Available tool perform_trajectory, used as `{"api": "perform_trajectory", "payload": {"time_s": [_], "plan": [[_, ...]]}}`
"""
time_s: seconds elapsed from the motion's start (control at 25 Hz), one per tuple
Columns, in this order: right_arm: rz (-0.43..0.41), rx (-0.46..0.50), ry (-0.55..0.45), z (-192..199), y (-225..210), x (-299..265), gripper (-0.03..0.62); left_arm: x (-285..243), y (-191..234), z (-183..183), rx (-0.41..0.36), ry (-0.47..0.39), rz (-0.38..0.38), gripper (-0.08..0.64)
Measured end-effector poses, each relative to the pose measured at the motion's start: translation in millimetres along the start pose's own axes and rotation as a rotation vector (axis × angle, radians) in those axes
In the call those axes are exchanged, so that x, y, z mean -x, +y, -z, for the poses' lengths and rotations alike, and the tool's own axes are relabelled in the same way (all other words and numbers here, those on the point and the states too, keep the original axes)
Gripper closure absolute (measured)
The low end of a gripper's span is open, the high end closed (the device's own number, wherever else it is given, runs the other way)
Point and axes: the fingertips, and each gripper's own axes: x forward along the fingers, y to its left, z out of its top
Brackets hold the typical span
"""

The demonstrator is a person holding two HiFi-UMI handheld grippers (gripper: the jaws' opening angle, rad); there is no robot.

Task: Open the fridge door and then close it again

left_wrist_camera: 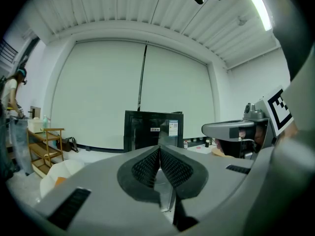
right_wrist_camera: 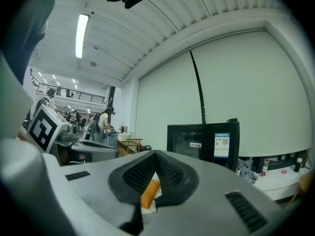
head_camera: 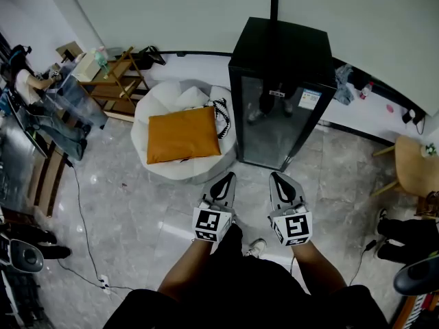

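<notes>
A: How do the grippers stand?

B: The left gripper (left_wrist_camera: 160, 150) has its jaws fully together, ribbed pads meeting at the tip, nothing between them; the right gripper (right_wrist_camera: 154, 154) is closed tip to tip as well and grips nothing; an orange and white patch shows low in the gap behind its tips, and I can't tell what it is.

A: And from above?

B: The 2 sit side by side over the floor (head_camera: 137, 204), left gripper (head_camera: 226, 177) and right gripper (head_camera: 277, 177) near each other but apart, both pointing at the fridge; each carries its marker cube at the back, 1 at the left (head_camera: 211, 225), 1 at the right (head_camera: 293, 229).

A: Where is the fridge?

B: The fridge (head_camera: 281, 60) stands straight ahead against the wall, black, with a glass door (head_camera: 271, 132); the door is shut; neither gripper touches it. Both gripper views face it, in the left (left_wrist_camera: 153, 131) and in the right (right_wrist_camera: 203, 139); a sticker (head_camera: 309, 100) sits at the door's upper right.

A: Around it?

B: A white beanbag (head_camera: 171, 98) just left of the fridge, with an orange cushion (head_camera: 182, 135) lying on it; a wooden rack (head_camera: 118, 81) further left; a stool (head_camera: 416, 164) well off to the right.
</notes>
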Motion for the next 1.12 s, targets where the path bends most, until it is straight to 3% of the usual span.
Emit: {"api": "perform_trajectory", "payload": {"time_s": [1.12], "plan": [[0.023,-0.027,0.055,16,-43,-95,0.581,-94,63,-7,-0.003,0.033,0.033,0.538]]}}
